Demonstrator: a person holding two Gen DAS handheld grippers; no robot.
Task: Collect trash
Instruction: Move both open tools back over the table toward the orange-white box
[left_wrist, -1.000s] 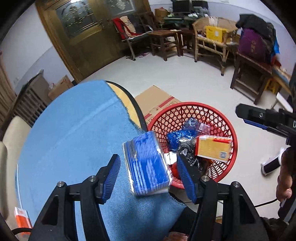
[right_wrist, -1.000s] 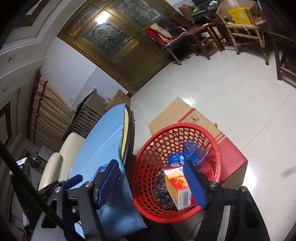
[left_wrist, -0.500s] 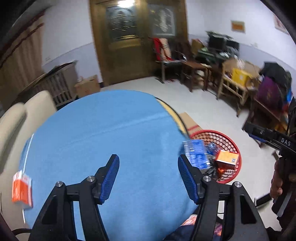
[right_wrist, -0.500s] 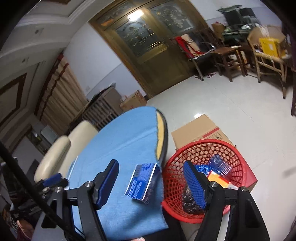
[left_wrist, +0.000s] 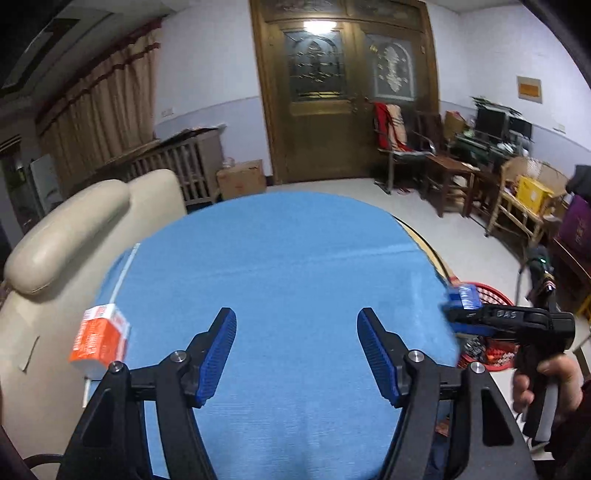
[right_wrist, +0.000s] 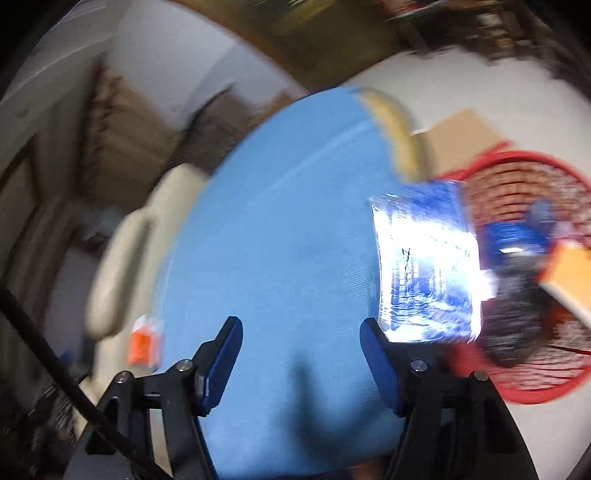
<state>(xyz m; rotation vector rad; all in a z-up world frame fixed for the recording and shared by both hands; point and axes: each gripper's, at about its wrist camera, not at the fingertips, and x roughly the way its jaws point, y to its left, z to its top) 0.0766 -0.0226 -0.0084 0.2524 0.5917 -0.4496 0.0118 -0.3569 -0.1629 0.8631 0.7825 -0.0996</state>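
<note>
My left gripper (left_wrist: 295, 354) hovers over the blue round table (left_wrist: 288, 266), its jaws opening with nothing between them. An orange-and-white carton (left_wrist: 99, 339) lies at the table's left edge, left of the left finger. A shiny blue packet (right_wrist: 424, 266) rests at the table's right edge beside the red basket (right_wrist: 517, 157). My right gripper (right_wrist: 301, 362), its jaws closing on nothing, has the packet just ahead and right of its right finger. In the left wrist view a hand (left_wrist: 546, 387) holds that right gripper (left_wrist: 452, 319) near the blue packet (left_wrist: 463, 295). This view is blurred.
The basket stands on the floor against the table and holds an orange box (right_wrist: 569, 280), blue wrappers and a dark bag. A cardboard box (right_wrist: 461, 136) lies behind it. A beige chair (left_wrist: 74, 229) stands at the table's left; wooden chairs (left_wrist: 454, 177) line the far right.
Both views have swung left from the basket onto the table. The blue packet that stood between the left fingers now lies at the table's right edge, and the orange carton has come into view.
</note>
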